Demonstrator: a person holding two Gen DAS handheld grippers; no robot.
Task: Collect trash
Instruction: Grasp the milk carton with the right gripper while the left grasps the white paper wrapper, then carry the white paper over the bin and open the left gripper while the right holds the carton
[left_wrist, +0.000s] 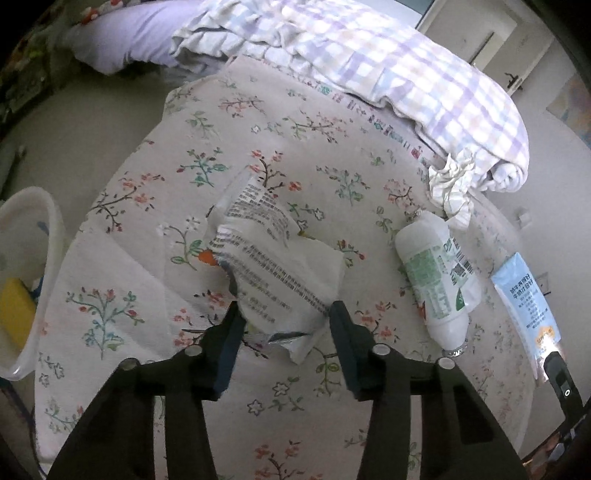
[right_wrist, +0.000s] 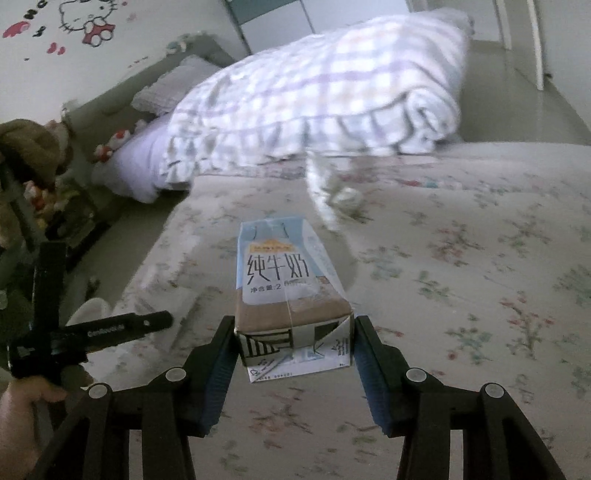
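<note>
Trash collection is, in our judgement, barely begun: our right gripper (right_wrist: 295, 325) grasps a milk carton (right_wrist: 284, 280) just above the bed (right_wrist: 461, 295), while our left gripper (left_wrist: 282, 310), fingers spread, straddles a crumpled wrapper (left_wrist: 269, 258) without pinching it. We count a bottle (left_wrist: 436, 280) and a crumpled paper (left_wrist: 452, 186) left on the bed. Beside the bed, a white tub (left_wrist: 22, 218) holds something yellow (left_wrist: 14, 314).
</note>
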